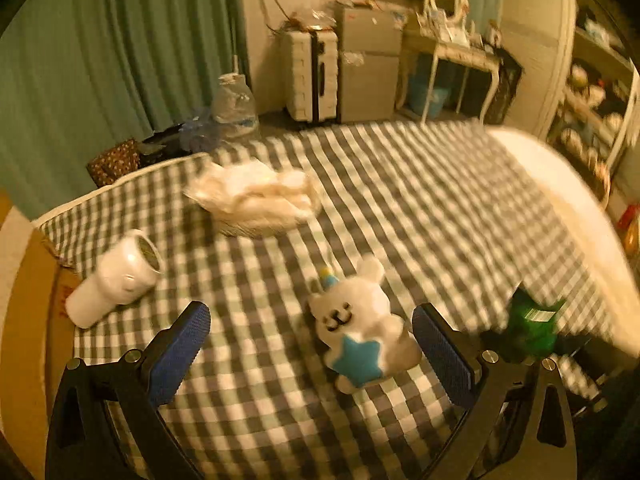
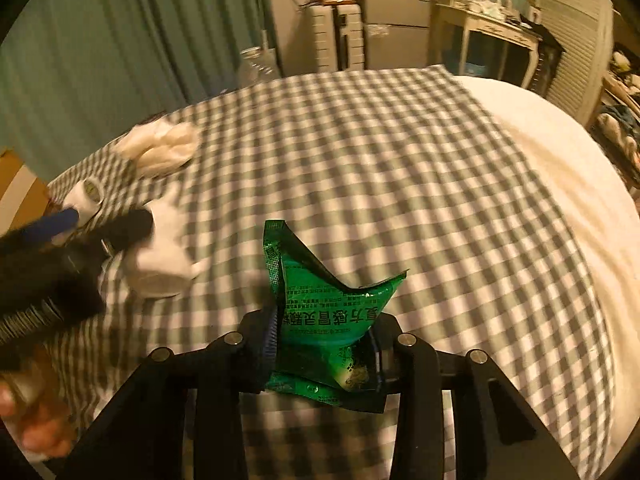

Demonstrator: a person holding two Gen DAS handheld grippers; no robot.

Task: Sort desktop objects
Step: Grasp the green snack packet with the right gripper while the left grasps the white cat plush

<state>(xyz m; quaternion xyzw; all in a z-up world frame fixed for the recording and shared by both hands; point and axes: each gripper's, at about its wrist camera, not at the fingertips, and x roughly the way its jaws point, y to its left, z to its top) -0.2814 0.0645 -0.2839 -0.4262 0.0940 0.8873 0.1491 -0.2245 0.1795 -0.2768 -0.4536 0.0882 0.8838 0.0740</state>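
Note:
A white plush toy (image 1: 360,328) with a blue star on its front lies on the checked cloth (image 1: 400,208). My left gripper (image 1: 312,312) is open and hovers just over the toy, which sits between the blue pads, closer to the right finger (image 1: 440,352). A white cylindrical device (image 1: 116,280) lies to the left. A fluffy white basket (image 1: 256,200) sits further back. My right gripper (image 2: 324,320) is shut on a crumpled green packet (image 2: 332,304), held above the cloth. The right wrist view also shows the left gripper (image 2: 100,218) over the plush toy (image 2: 164,264).
A white blanket (image 1: 560,208) covers the right side of the bed. A cardboard box (image 1: 28,300) stands at the left edge. Beyond the bed are a water bottle (image 1: 234,104), a suitcase (image 1: 312,76) and a small fridge (image 1: 368,64). A hand (image 2: 36,432) shows bottom left.

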